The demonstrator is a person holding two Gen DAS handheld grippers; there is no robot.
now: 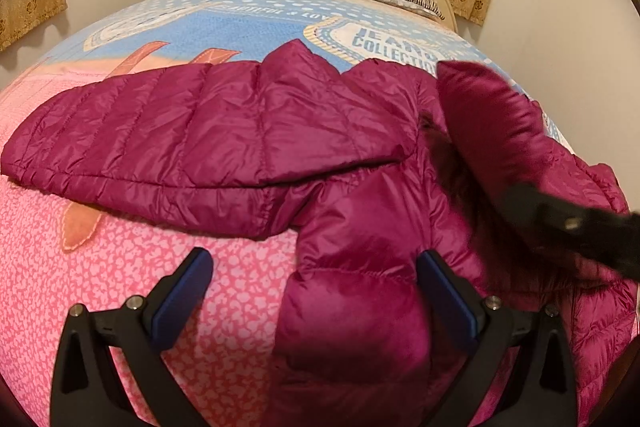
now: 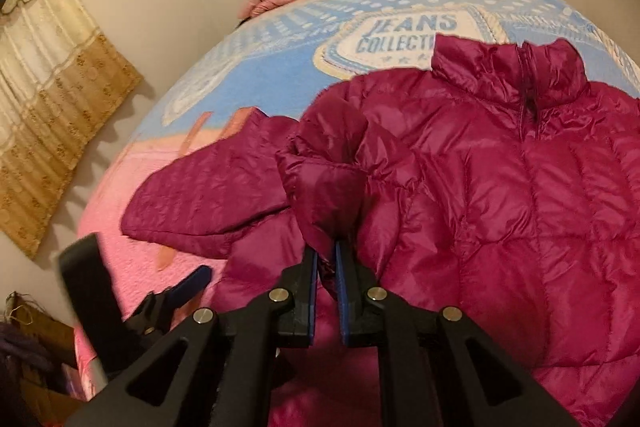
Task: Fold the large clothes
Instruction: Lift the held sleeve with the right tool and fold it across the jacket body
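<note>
On the bed (image 2: pixel 280 75), the right hand-held gripper (image 2: pixel 326 259) pinches the jacket (image 2: pixel 500 187).

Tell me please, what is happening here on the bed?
A person is folding a magenta puffer jacket spread on a bed with two hand-held grippers. The right gripper is shut on a fold of the jacket's fabric. The left gripper is open above the jacket's lower edge, gripping nothing.

Jacket (image 2: pixel 500 187): magenta, quilted. Blanket (image 1: pixel 120 287): pink speckled, blue dotted. Curtain (image 2: pixel 52 107): beige floral. Gripper pads (image 1: pixel 182 297): blue.
</note>
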